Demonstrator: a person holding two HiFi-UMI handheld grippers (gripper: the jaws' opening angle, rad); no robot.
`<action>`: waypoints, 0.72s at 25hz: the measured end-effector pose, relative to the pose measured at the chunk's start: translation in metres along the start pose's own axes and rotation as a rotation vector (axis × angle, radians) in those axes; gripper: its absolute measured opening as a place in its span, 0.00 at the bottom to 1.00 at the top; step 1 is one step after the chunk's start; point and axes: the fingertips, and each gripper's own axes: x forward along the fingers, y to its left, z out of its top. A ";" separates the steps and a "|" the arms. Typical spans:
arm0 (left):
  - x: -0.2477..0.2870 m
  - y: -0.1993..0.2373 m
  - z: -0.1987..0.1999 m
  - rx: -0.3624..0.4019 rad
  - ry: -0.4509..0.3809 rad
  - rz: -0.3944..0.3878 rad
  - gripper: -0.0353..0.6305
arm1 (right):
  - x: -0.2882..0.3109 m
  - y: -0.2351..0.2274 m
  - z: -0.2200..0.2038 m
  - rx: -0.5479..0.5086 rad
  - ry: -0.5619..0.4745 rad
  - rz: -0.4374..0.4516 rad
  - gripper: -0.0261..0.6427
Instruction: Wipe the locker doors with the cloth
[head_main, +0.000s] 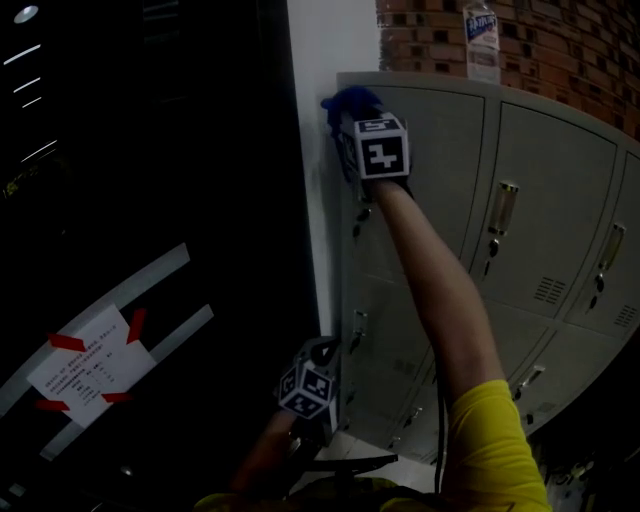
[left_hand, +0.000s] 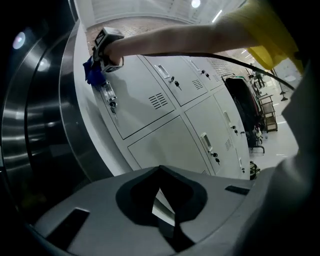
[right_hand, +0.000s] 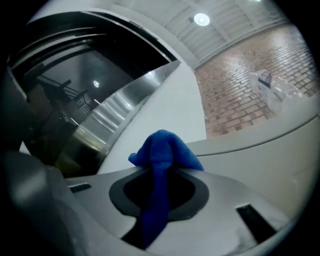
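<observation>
A bank of grey lockers (head_main: 560, 190) stands against a white wall. My right gripper (head_main: 345, 112) is raised to the top left corner of the upper left locker door (head_main: 430, 180) and is shut on a blue cloth (head_main: 348, 99), which presses against that corner. In the right gripper view the blue cloth (right_hand: 162, 165) bunches out between the jaws. The left gripper view shows the cloth (left_hand: 93, 73) and right gripper (left_hand: 100, 60) from below. My left gripper (head_main: 318, 350) hangs low beside the lower locker doors, shut and holding nothing; its jaws meet in the left gripper view (left_hand: 162, 210).
A plastic water bottle (head_main: 482, 38) stands on top of the lockers before a brick wall (head_main: 560, 50). A dark metal-trimmed panel (head_main: 150, 200) with a taped paper notice (head_main: 88, 368) lies left of the white wall strip. Door handles and keys (head_main: 500, 215) stick out.
</observation>
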 end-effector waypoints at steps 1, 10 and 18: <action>-0.002 0.000 -0.004 -0.007 0.003 0.000 0.06 | 0.009 -0.003 0.004 0.009 0.012 -0.018 0.14; 0.008 0.003 -0.014 -0.037 -0.010 -0.010 0.06 | -0.021 -0.054 0.019 -0.052 0.045 -0.147 0.14; 0.036 -0.048 0.011 -0.005 -0.103 -0.176 0.06 | -0.161 -0.173 0.049 -0.048 -0.065 -0.369 0.14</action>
